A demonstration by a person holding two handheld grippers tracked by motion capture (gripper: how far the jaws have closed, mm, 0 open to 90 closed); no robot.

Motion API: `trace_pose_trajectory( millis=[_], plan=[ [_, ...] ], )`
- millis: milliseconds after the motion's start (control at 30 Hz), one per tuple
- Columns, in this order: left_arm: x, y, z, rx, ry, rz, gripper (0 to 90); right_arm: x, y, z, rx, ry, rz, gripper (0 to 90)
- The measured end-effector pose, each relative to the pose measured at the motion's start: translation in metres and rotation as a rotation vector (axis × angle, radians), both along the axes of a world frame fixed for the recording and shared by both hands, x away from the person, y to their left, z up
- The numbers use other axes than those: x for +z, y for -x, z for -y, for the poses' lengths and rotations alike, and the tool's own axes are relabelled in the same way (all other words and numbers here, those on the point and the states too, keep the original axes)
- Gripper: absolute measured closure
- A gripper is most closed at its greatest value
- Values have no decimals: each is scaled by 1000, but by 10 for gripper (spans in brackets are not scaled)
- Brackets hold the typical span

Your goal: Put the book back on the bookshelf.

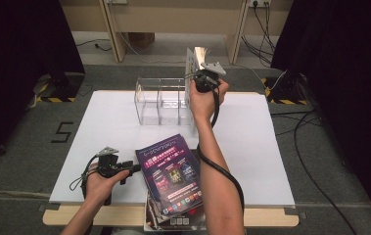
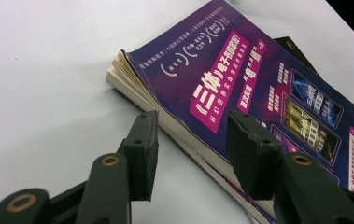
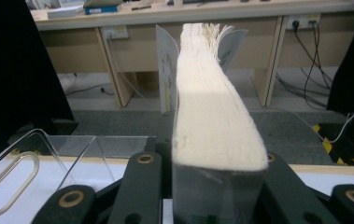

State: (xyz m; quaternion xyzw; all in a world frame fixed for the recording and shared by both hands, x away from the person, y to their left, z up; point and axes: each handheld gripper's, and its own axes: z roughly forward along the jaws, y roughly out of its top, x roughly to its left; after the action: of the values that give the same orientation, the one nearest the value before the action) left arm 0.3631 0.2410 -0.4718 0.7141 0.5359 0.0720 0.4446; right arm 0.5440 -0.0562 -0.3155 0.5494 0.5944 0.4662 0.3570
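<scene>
My right gripper [image 1: 205,81] is shut on a thick book [image 1: 193,61] and holds it upright at the right end of a clear acrylic rack [image 1: 161,105]. In the right gripper view the book [image 3: 212,116] shows its cream page edges between the two jaws of the right gripper [image 3: 207,186], with the rack [image 3: 48,144] low on the left. A purple-covered book [image 1: 171,174] tops a small stack near the table's front edge. My left gripper [image 1: 133,169] stands open at that stack's left side. Seen up close, the left gripper [image 2: 195,149] straddles the edge of the purple book [image 2: 240,88] without touching it.
The white table top [image 1: 271,147] has free room to the right and left of the rack. A darker book [image 1: 173,220] sticks out under the stack at the front edge. Black curtains flank the table, and cables [image 1: 315,127] run over the floor at the right.
</scene>
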Motion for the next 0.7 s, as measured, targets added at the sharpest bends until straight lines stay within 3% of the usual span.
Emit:
trace_pose_trajectory(
  millis=[300, 433, 600, 700],
  plan=[
    [-1, 0, 0, 1, -4, 0, 536, -9, 7, 0, -3, 21, 17, 732],
    [-2, 0, 1, -2, -7, -3, 536, -11, 10, 4, 24, 31, -6, 705],
    [-3, 1, 2, -6, -11, -3, 536, -11, 13, 7, 64, 50, -81, 635],
    [-3, 1, 2, -3, -8, -7, 536, -12, 17, 10, 82, 50, -100, 616]
  ],
)
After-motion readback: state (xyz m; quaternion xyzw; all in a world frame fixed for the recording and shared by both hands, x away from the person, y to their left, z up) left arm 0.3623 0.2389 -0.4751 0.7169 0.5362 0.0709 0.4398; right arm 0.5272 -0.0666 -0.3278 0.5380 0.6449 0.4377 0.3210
